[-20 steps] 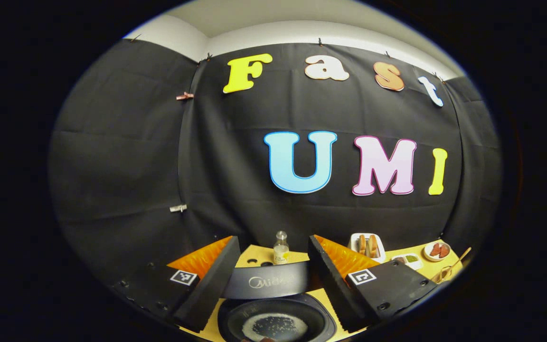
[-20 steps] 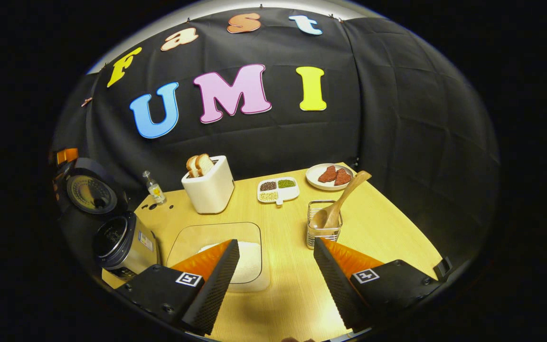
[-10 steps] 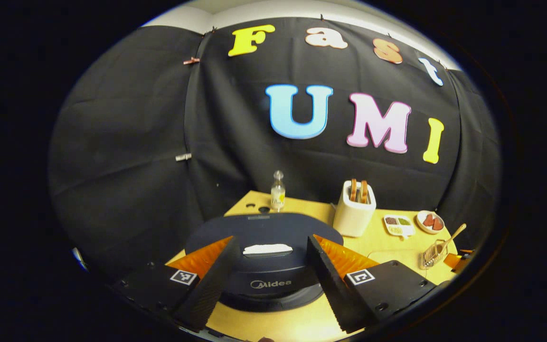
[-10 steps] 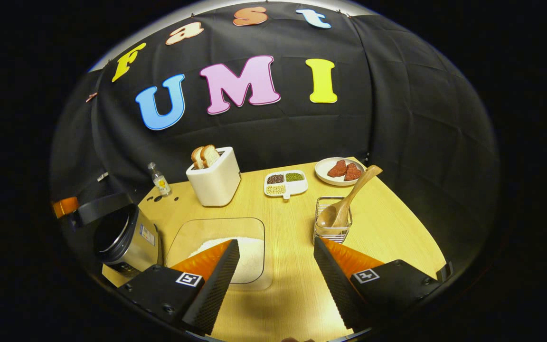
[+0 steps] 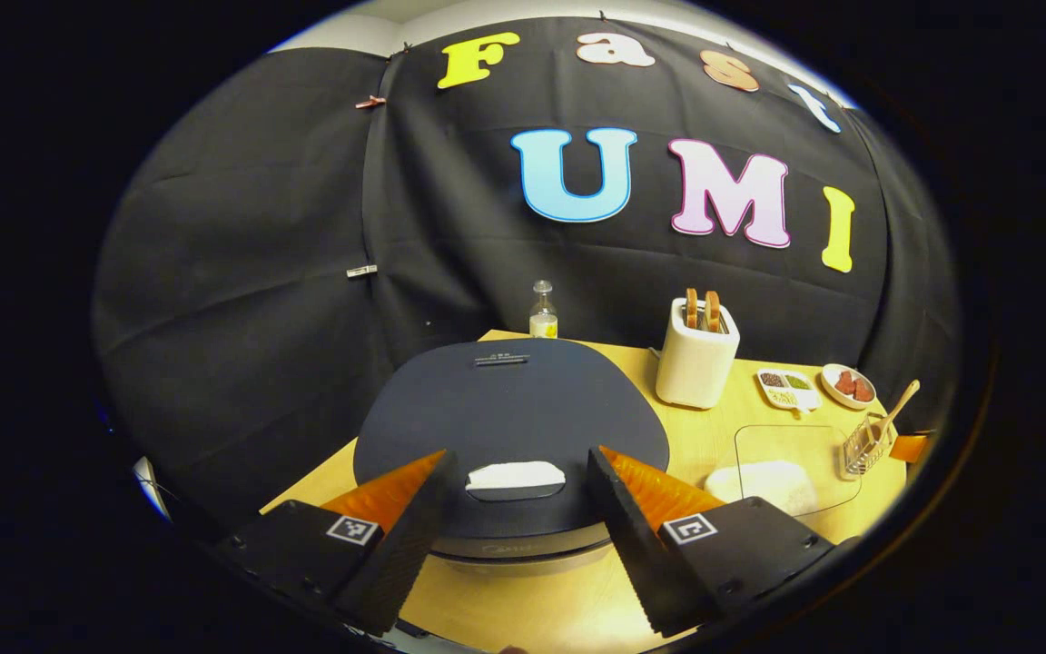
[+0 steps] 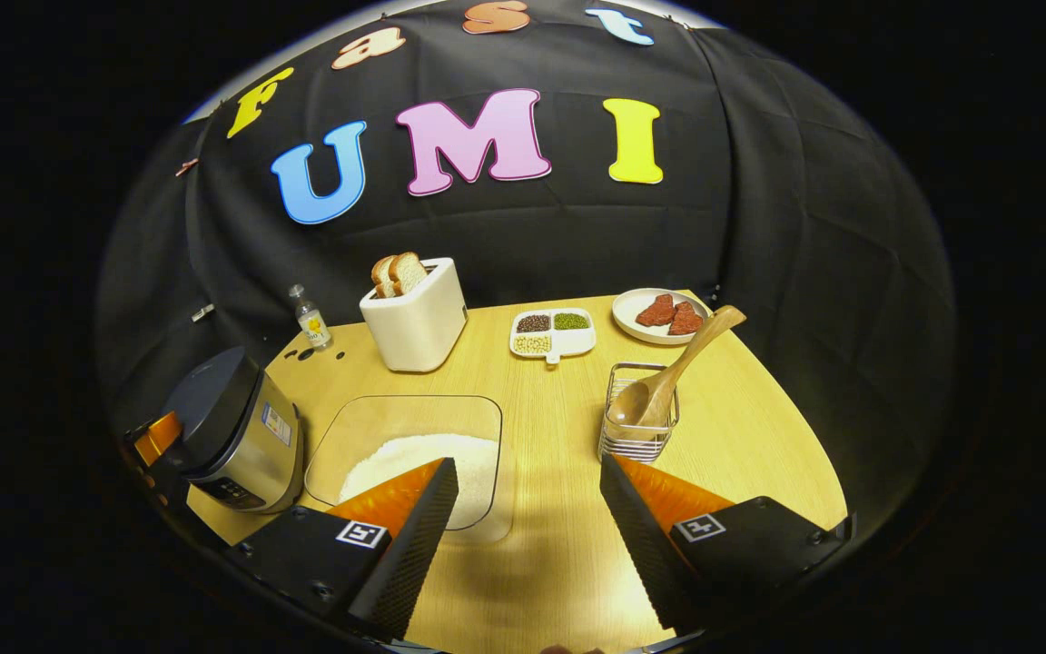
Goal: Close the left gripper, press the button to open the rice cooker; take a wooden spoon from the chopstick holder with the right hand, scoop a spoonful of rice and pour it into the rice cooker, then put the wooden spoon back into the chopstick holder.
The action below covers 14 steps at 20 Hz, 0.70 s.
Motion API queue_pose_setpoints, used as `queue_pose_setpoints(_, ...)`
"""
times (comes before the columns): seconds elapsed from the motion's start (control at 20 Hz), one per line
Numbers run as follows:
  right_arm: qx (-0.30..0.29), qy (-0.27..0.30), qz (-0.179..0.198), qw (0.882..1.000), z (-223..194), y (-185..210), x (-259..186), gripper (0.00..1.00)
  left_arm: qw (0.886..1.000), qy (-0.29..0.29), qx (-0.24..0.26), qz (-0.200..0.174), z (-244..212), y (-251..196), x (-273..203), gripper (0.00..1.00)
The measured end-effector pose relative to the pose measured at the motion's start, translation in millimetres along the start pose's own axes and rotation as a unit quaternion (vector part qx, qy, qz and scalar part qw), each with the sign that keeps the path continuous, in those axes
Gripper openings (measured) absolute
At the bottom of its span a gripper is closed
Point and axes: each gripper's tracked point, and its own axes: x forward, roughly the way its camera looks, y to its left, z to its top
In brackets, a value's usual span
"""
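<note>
The dark rice cooker stands with its lid down, and its white button sits between the fingers of my open left gripper, which hovers at the cooker's front. In the right gripper view the cooker is at the table's left edge. The wooden spoon leans bowl-down in the wire chopstick holder. A clear tray holds a heap of white rice. My right gripper is open above the table, with the tray to its left and the holder to its right, holding nothing.
A white toaster with bread stands at the back, with a small bottle to its left. A divided dish of beans and a plate of red slices lie at the back right. The table ends at the black cloth wall.
The rice cooker's lid, upright a second ago with rice in the pot, has swung down and is closed. The left gripper has come away from over the pot. The right gripper has drifted slightly.
</note>
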Motion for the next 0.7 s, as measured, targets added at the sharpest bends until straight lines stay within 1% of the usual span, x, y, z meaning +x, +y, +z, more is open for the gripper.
queue_pose_setpoints(0.15,0.002,0.006,0.002,1.0,-1.4,-1.3,2.6,0.99,1.0,0.003,0.0,-0.002,-0.9,0.2,1.6,0.99)
queue_pose_setpoints(0.25,0.003,0.007,0.004,1.0,-1.7,-1.0,4.5,0.99,1.0,0.016,-0.004,-0.006,-8.5,-0.2,3.6,0.99)
queue_pose_setpoints(0.4,0.002,-0.001,0.006,1.0,2.2,-0.9,3.9,0.99,1.0,0.016,0.0,-0.005,-4.2,-0.5,3.1,1.0)
queue_pose_setpoints(0.5,0.003,-0.007,0.005,1.0,6.9,-2.9,2.1,0.99,1.0,0.016,0.003,-0.02,-2.7,-4.6,3.9,0.99)
queue_pose_setpoints(0.6,0.006,-0.025,0.004,1.0,21.8,-4.4,-2.1,0.99,0.999,-0.004,-0.005,-0.038,14.5,-7.5,-5.4,0.99)
queue_pose_setpoints(0.65,0.007,-0.039,0.004,0.999,32.9,-5.1,-5.8,0.99,0.999,-0.024,-0.013,-0.047,28.0,-12.9,-13.4,0.96)
queue_pose_setpoints(0.7,0.004,-0.058,0.004,0.998,47.5,-5.6,-10.6,0.99,0.997,-0.045,-0.017,-0.052,45.5,-17.4,-21.6,0.96)
